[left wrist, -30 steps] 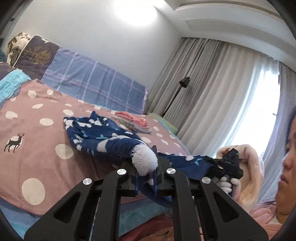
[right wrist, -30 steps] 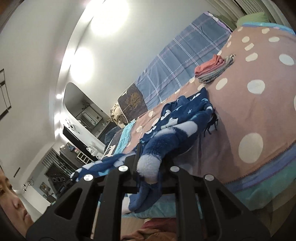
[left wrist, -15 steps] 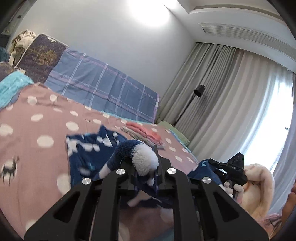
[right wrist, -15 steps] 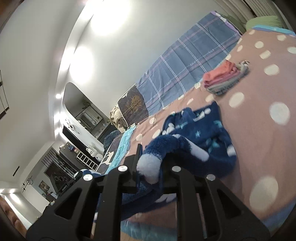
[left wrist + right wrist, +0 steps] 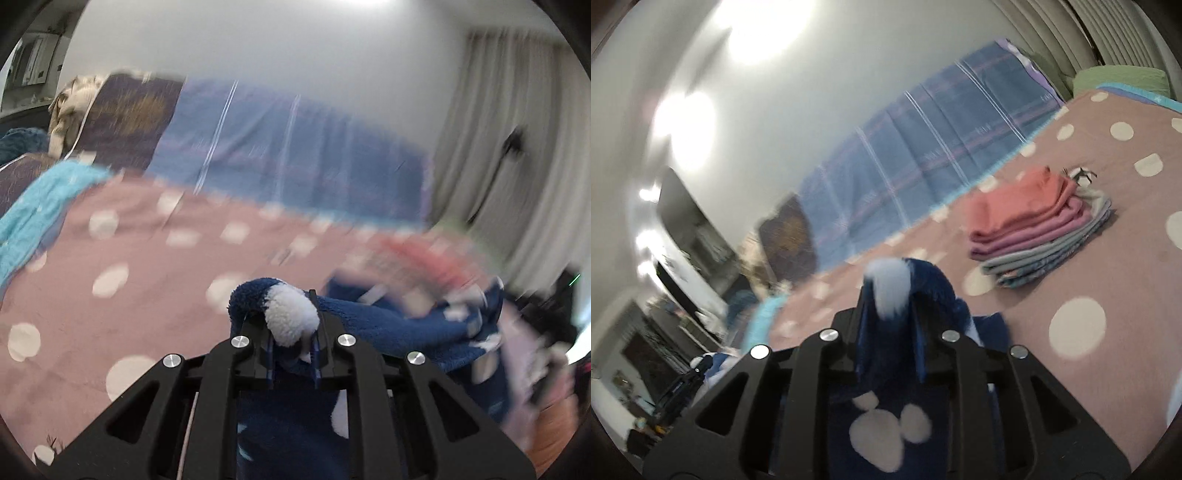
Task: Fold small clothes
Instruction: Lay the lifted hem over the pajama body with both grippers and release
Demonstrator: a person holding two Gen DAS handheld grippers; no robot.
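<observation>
Left gripper (image 5: 293, 345): jaws just easing apart, blue fleece garment (image 5: 388, 325) pinched between them, lower centre | Right gripper (image 5: 888, 332): jaws likewise parting, same fleece between them | Folded stack (image 5: 1038, 229): right of frame, on dotted bedspread (image 5: 1108, 280)

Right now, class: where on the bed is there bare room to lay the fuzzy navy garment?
Free: dotted pink bedspread right of the folded clothes stack, and toward the turquoise blanket. Crowded: around that stack.
</observation>
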